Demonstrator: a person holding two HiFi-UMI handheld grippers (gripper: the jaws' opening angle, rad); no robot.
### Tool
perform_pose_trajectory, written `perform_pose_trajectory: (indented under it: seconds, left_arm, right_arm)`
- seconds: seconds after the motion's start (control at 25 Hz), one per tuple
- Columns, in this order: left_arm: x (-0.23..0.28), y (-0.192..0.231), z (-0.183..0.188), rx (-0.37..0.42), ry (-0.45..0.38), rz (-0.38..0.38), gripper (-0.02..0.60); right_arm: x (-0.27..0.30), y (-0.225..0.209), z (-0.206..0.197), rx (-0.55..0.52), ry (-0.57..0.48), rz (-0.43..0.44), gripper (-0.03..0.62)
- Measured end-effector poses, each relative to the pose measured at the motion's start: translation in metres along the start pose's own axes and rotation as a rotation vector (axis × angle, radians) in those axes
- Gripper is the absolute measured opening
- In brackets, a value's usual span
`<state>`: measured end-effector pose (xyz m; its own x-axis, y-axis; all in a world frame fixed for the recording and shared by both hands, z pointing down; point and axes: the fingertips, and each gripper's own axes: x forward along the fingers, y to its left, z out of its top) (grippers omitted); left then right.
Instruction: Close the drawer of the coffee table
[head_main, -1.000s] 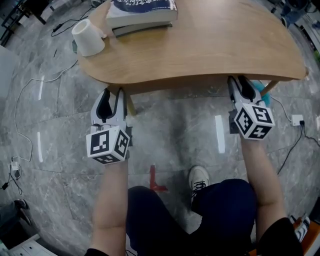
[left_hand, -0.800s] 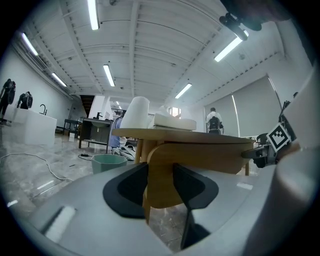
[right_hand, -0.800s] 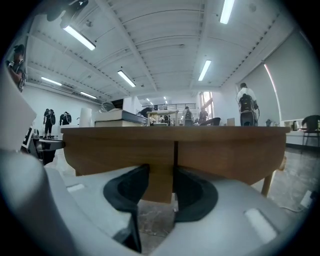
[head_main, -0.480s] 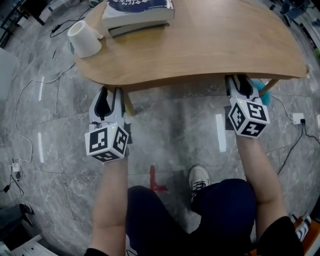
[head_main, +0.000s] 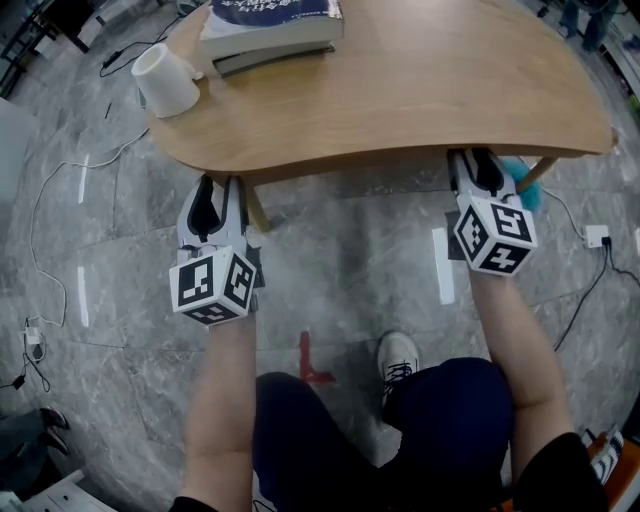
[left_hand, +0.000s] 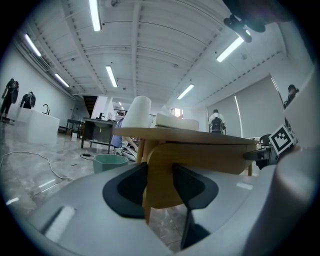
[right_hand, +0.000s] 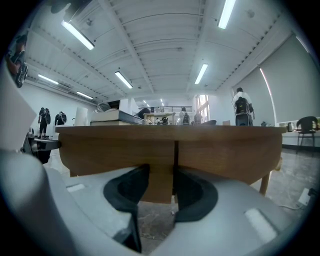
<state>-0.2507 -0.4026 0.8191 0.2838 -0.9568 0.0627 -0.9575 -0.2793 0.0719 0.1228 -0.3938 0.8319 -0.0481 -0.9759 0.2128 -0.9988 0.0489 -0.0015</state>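
Wide apart on the left gripper (left_hand: 161, 191), gripping nothing, a wooden table leg (left_hand: 160, 155) framed in the gap. Apart too on the right gripper (right_hand: 159, 187), empty, tips tucked beneath the worktop (head_main: 420, 90) edge. Straight ahead, the drawer (right_hand: 120, 150), pushed in flush, vertical seam alongside. Further back on top, a white mug (head_main: 165, 80) beside stacked books (head_main: 270, 25).
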Motion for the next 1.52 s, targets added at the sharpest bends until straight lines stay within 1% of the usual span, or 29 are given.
perform_pose_trajectory:
  seconds: [0.28,0.6,0.68,0.76,0.88,0.92,0.96,1.0,1.04,1.08,1.2,1.36,1.44,1.52]
  left_arm:
    - [0.0,0.0,-0.001,0.005,0.003,-0.003,0.164]
    - [-0.001,0.0,0.0,0.002,-0.011,-0.002,0.166]
    - [-0.002,0.0,-0.001,0.004,0.001,-0.004,0.164]
    - [-0.002,0.0,-0.001,0.0,0.032,0.002,0.159]
    - [-0.006,0.001,0.004,-0.011,0.09,0.016,0.114]
    - [-0.01,-0.001,0.009,-0.008,0.108,0.015,0.068]
    - [-0.017,-0.004,0.014,0.001,0.128,0.008,0.029]
    - [-0.024,-0.008,0.02,0.013,0.151,-0.001,0.005]
    - [-0.031,-0.012,0.026,0.026,0.176,-0.011,0.005]
    - [-0.039,-0.017,0.033,0.037,0.199,-0.018,0.005]
    - [-0.056,-0.031,0.065,0.057,0.244,-0.027,0.005]
    - [-0.081,-0.063,0.123,0.084,0.293,-0.063,0.005]
    - [-0.095,-0.076,0.157,0.083,0.311,-0.068,0.005]
    - [-0.11,-0.085,0.192,0.064,0.329,-0.061,0.003]
  right_arm:
    - [0.0,-0.001,-0.001,0.009,-0.012,0.0,0.147]
    - [-0.001,0.0,-0.001,0.013,-0.023,0.004,0.147]
    - [-0.001,0.0,-0.001,0.013,-0.019,0.01,0.147]
    - [-0.001,-0.002,-0.001,0.019,-0.005,0.024,0.147]
    - [-0.002,-0.003,-0.001,0.03,0.04,0.049,0.147]
    - [-0.004,-0.003,0.0,0.036,0.06,0.055,0.147]
    - [-0.009,-0.002,0.001,0.043,0.082,0.061,0.121]
    - [-0.015,0.0,0.002,0.051,0.107,0.068,0.091]
    - [-0.021,0.002,0.004,0.061,0.131,0.076,0.044]
    - [-0.029,0.004,0.009,0.07,0.152,0.086,0.012]
    - [-0.048,0.009,0.037,0.07,0.193,0.118,0.003]
    - [-0.084,0.012,0.089,0.071,0.238,0.147,0.002]
    - [-0.102,0.014,0.12,0.066,0.257,0.164,0.003]
    - [-0.12,0.018,0.154,0.063,0.276,0.187,0.003]
